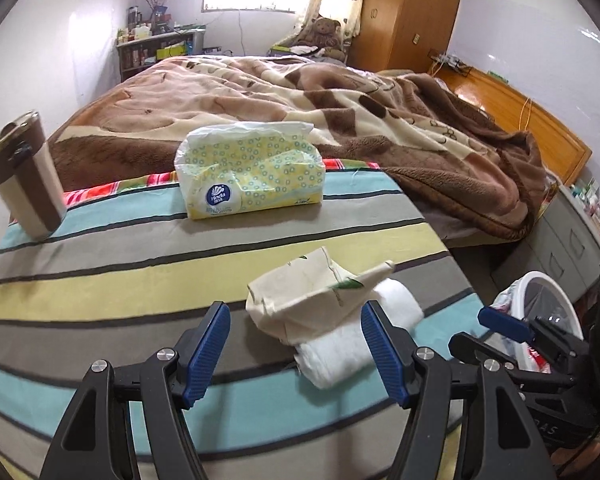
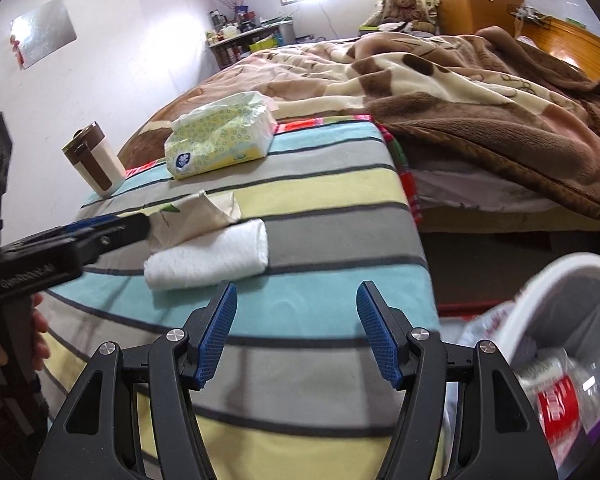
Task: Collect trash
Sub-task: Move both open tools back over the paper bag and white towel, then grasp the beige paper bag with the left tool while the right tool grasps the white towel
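A crumpled beige paper wrapper (image 1: pixel 312 300) lies on a folded white towel (image 1: pixel 352 344) on the striped table. My left gripper (image 1: pixel 296 344) is open, its fingers either side of the wrapper's near end, not closed on it. In the right wrist view the wrapper (image 2: pixel 196 220) and towel (image 2: pixel 208 256) sit mid-table, with the left gripper (image 2: pixel 140 224) reaching in from the left. My right gripper (image 2: pixel 296 332) is open and empty, near the table's right edge. A white bin (image 2: pixel 556 320) holding trash stands at lower right; it also shows in the left wrist view (image 1: pixel 540 300).
A tissue pack (image 1: pixel 252 172) and a brown-and-cream cup (image 1: pixel 24 176) stand at the table's far side. A bed with a brown blanket (image 1: pixel 340 92) lies beyond. Grey drawers (image 1: pixel 572 232) stand to the right of the bin.
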`<action>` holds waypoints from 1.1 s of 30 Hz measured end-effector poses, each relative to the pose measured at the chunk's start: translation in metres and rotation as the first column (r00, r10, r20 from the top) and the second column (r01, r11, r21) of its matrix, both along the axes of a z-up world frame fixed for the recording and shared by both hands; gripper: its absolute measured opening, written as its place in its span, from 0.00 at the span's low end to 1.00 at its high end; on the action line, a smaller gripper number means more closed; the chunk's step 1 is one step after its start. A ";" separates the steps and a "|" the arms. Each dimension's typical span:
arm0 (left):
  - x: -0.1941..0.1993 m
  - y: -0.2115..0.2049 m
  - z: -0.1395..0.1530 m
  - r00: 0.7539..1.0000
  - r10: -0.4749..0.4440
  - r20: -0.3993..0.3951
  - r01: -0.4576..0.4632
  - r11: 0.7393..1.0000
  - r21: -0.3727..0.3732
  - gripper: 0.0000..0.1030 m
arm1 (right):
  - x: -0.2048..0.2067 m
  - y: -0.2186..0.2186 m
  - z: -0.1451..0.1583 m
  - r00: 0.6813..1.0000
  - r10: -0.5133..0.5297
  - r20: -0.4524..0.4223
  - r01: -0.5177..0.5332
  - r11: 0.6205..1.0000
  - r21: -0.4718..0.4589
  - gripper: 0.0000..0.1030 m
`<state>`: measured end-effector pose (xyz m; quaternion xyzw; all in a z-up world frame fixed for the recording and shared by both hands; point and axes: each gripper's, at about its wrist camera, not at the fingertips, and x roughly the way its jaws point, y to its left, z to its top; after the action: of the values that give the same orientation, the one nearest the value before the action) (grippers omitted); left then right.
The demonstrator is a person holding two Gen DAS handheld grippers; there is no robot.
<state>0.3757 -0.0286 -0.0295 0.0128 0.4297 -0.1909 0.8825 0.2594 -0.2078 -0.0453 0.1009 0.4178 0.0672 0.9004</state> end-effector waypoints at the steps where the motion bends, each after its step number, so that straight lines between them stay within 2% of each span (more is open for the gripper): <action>1: 0.004 -0.001 -0.002 1.000 -0.006 -0.002 0.006 1.000 0.000 0.66 | 0.003 0.001 0.000 1.000 0.007 0.000 -0.007 1.000 0.001 0.62; 6: 0.024 0.001 -0.010 1.000 -0.004 -0.029 0.003 0.999 -0.035 0.66 | 0.017 0.003 -0.004 0.999 0.028 -0.014 -0.028 0.999 0.022 0.66; 12: 0.041 -0.004 -0.021 0.997 -0.034 -0.066 0.031 0.998 -0.051 0.66 | 0.026 0.008 -0.005 0.998 0.059 -0.016 -0.059 0.998 0.004 0.66; 15: 0.047 0.003 -0.025 0.996 -0.025 -0.081 0.017 0.995 -0.100 0.66 | 0.033 0.009 -0.007 0.997 0.069 -0.027 -0.068 0.997 0.027 0.66; 17: 0.050 0.010 -0.028 0.995 -0.012 -0.094 0.000 0.992 -0.128 0.62 | 0.038 0.011 -0.011 0.996 0.073 -0.044 -0.071 0.996 0.049 0.66; 19: 0.051 0.015 -0.030 0.995 0.013 -0.104 -0.024 0.993 -0.114 0.48 | 0.040 0.014 -0.013 0.996 0.073 -0.050 -0.070 0.996 0.055 0.66; 24: 0.047 0.019 -0.028 0.996 0.022 -0.090 -0.032 0.993 -0.115 0.38 | 0.042 0.022 -0.013 0.995 0.084 -0.057 -0.082 0.996 0.045 0.66; 26: 0.044 0.020 -0.027 0.996 0.022 -0.086 -0.031 0.994 -0.108 0.37 | 0.042 0.026 -0.013 0.994 0.094 -0.056 -0.092 0.995 0.031 0.58; 28: 0.040 0.020 -0.026 0.997 0.022 -0.079 -0.029 0.995 -0.091 0.36 | 0.040 0.028 -0.012 0.991 0.120 -0.055 -0.117 0.992 0.055 0.36; 29: 0.038 0.020 -0.026 0.997 0.021 -0.077 -0.027 0.996 -0.083 0.36 | 0.039 0.030 -0.011 0.992 0.115 -0.052 -0.113 0.993 0.034 0.36; 31: 0.035 0.021 -0.026 0.997 0.024 -0.078 -0.031 0.996 -0.083 0.36 | 0.034 0.032 -0.008 0.993 0.112 -0.037 -0.112 0.994 0.005 0.26; 33: 0.030 0.022 -0.025 0.997 0.024 -0.076 -0.031 0.996 -0.085 0.36 | 0.030 0.028 -0.007 0.993 0.111 -0.032 -0.111 0.994 0.015 0.20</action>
<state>0.4054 -0.0061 -0.0545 -0.0382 0.4540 -0.1975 0.8680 0.2895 -0.1794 -0.0521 0.0844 0.4368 0.1183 0.8877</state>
